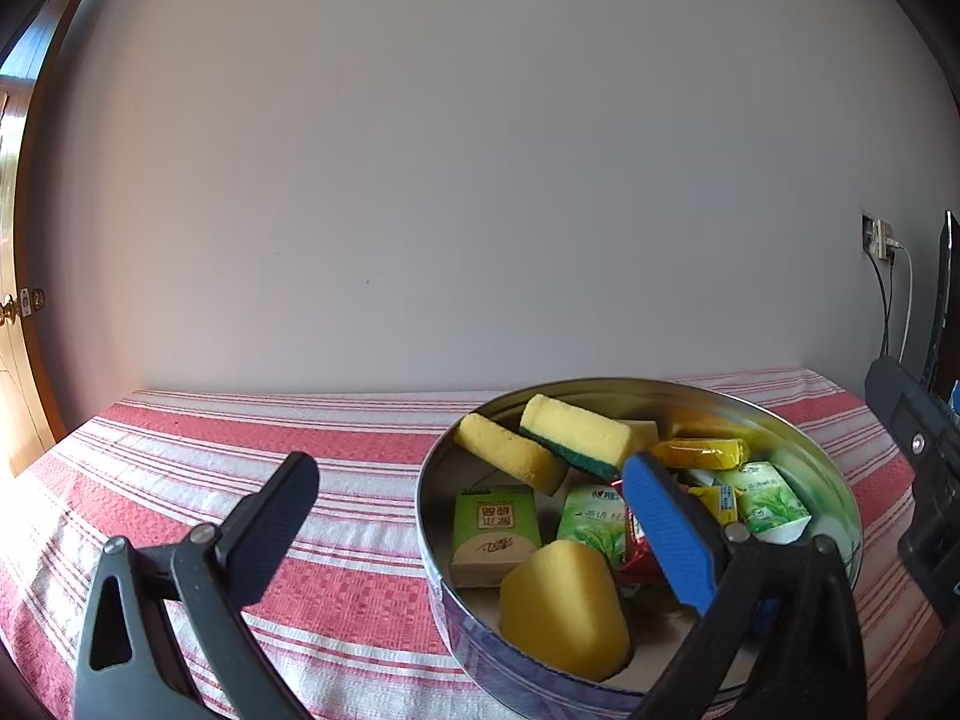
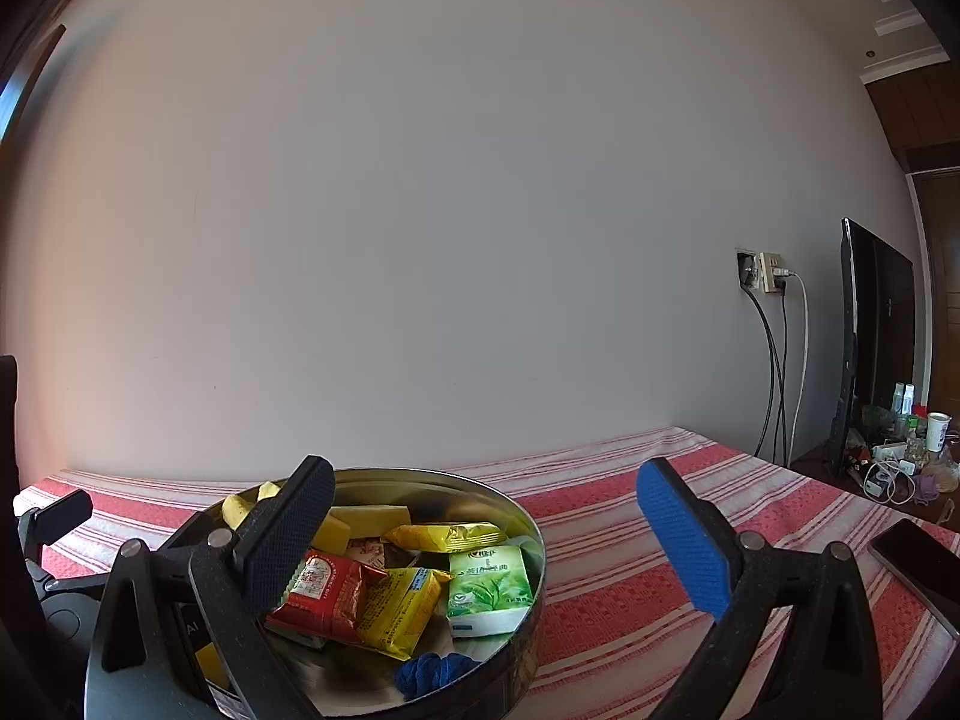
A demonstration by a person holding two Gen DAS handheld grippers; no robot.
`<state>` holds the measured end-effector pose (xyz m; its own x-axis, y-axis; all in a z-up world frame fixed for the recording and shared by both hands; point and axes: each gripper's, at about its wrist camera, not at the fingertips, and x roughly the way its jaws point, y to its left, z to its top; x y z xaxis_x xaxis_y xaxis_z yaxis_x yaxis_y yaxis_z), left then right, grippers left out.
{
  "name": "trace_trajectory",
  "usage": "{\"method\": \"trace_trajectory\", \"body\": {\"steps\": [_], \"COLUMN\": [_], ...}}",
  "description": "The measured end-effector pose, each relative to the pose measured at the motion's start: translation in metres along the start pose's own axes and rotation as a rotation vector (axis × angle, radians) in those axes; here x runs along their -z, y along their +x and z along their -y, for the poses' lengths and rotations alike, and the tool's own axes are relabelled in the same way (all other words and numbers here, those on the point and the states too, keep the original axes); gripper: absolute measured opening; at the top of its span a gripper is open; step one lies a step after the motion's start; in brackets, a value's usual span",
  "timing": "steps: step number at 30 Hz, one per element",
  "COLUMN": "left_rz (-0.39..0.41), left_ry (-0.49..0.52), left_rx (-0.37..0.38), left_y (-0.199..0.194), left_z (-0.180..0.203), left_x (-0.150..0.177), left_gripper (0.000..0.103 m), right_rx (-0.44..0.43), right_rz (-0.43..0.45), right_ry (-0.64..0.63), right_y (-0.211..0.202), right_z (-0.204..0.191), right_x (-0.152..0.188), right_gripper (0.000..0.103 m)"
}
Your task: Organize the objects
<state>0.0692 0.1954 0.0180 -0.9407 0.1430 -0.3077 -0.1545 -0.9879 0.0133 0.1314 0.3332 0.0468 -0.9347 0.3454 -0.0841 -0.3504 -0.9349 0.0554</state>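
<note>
Shiny metal is seen in the left wrist view: a round tin [image 1: 843, 483] sits on the surface, which is covered by a red and white striped cloth [image 1: 240, 468]. The tin is filled with yellow sponges [image 1: 561, 606], green tea packets [image 1: 765, 501] and a green box [image 1: 492, 531]. The left tool [image 1: 471, 525] is held wide open, with nothing between its fingers. Its blue finger is over the tin and its black finger is over the cloth, outside the tin. The sponges are judged to be soft and light, so they could be squeezed at their middle. The packets are probably slippery and crinkly.

In the right wrist view, the same tin [image 2: 534, 546] is seen low on the left. A red snack packet [image 2: 327, 594], yellow packets [image 2: 399, 606], a green tea packet [image 2: 489, 588] and a blue knotted rope [image 2: 435, 672] are packed close inside. The right tool [image 2: 486, 540] is also spread wide and holds nothing. A dark phone [image 2: 918, 564] lies near the right edge of the surface. A screen [image 2: 864, 348] and wall plugs [image 2: 765, 273] are well apart. Things are piled on each other, so one item may be hard to pick alone.
</note>
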Motion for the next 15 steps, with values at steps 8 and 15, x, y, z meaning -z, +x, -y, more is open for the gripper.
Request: {"method": "trace_trajectory", "body": {"steps": [8,15], "left_rz": [0.000,-0.004], "left_ry": [0.001,-0.003], "left_rx": [0.002,0.004], "left_y": [-0.0007,-0.0001], "left_z": [-0.0005,-0.0011], "left_x": [0.0005,0.0015], "left_gripper": [0.103,0.103], "right_rx": [-0.003,-0.003], "right_rz": [-0.002,-0.002], "right_ry": [-0.002,-0.002], "right_y": [0.0002,0.0007], "right_z": [-0.0007,-0.0009], "right_x": [0.0009,0.0016], "right_gripper": [0.102,0.102]}}
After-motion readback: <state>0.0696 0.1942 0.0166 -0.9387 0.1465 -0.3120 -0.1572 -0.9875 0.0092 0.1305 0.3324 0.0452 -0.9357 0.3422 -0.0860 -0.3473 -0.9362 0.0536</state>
